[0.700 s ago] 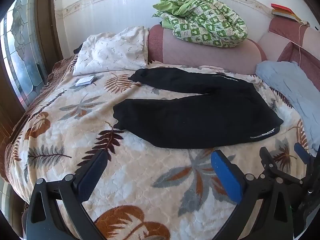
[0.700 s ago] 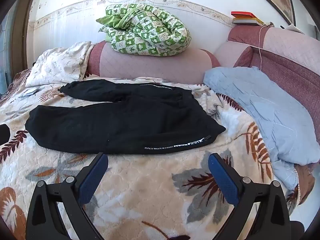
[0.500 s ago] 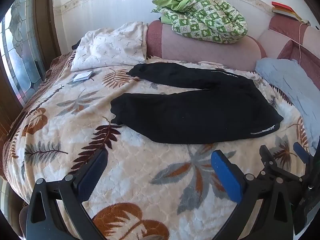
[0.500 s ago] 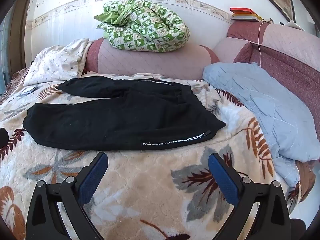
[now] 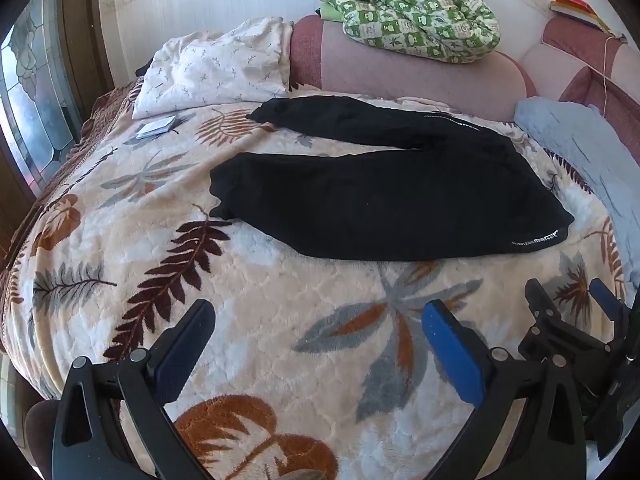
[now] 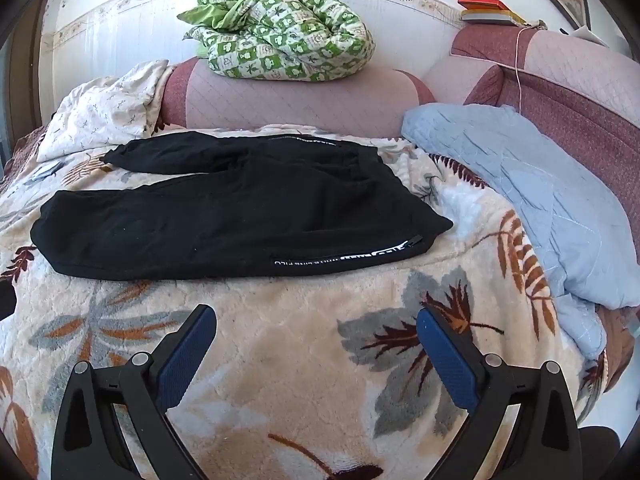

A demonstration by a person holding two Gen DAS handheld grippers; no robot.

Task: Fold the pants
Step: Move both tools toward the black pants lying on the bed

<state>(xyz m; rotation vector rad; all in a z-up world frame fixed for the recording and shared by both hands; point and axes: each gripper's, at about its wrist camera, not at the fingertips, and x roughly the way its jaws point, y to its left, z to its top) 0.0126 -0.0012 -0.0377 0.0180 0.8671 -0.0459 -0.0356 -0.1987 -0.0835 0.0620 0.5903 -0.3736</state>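
Black pants [image 5: 392, 200] [image 6: 224, 216] lie flat on a leaf-patterned blanket [image 5: 280, 320] [image 6: 304, 360], legs spread toward the left, waistband at the right with white lettering along the near side seam. My left gripper [image 5: 318, 334] hovers open over the blanket, short of the near leg, nothing between its blue pads. My right gripper [image 6: 316, 336] is open too, just short of the waist end and its lettering. In the left wrist view the right gripper [image 5: 576, 320] shows at the lower right edge.
A pink padded headboard [image 6: 304, 96] carries a green patterned quilt [image 6: 280, 44]. A white pillow [image 5: 216, 68] and a small packet [image 5: 157, 126] lie at the far left, a light blue quilt [image 6: 520, 192] at the right. Books [image 6: 486, 10] sit on the headboard ledge.
Both views have tipped downward and edged closer to the bed; the pants sit a bit higher in the frames. Both grippers stayed open and the pants have not moved.
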